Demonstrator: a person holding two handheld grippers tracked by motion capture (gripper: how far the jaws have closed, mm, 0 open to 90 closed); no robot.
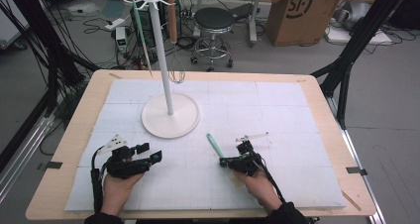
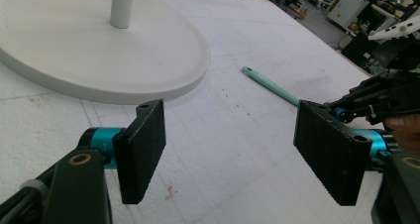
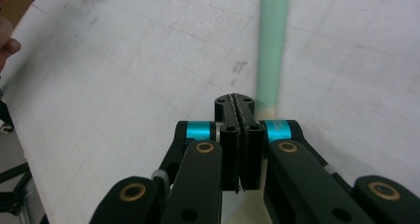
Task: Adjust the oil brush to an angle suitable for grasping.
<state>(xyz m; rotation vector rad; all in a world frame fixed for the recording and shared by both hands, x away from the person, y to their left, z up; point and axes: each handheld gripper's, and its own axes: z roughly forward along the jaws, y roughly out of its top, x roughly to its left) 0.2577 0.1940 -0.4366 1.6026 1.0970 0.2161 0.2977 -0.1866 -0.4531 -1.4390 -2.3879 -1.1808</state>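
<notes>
My right hand-held gripper [image 1: 224,161]: jaws fully closed, clamped on near end of mint-green utensil handle [image 1: 214,145], something thin pinched between pads. Handle runs ahead from jaws, low over white tabletop [image 1: 277,115], near round rack base [image 1: 171,116]. Judging: light, rigid, smooth plastic, likely slippery; end grip lets it pivot, better hold mid-handle. Left hand-held gripper [image 1: 151,152]: jaws wide apart, empty.

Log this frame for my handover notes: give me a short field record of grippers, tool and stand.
left gripper: open, nothing between the jaws
right gripper: shut, jaws pressed together, green handle beside them
green handle: lies on the mat, its end at the right gripper
stand: upright on the mat; a whisk and another utensil hang from its top
mat: white, covers the table
</notes>
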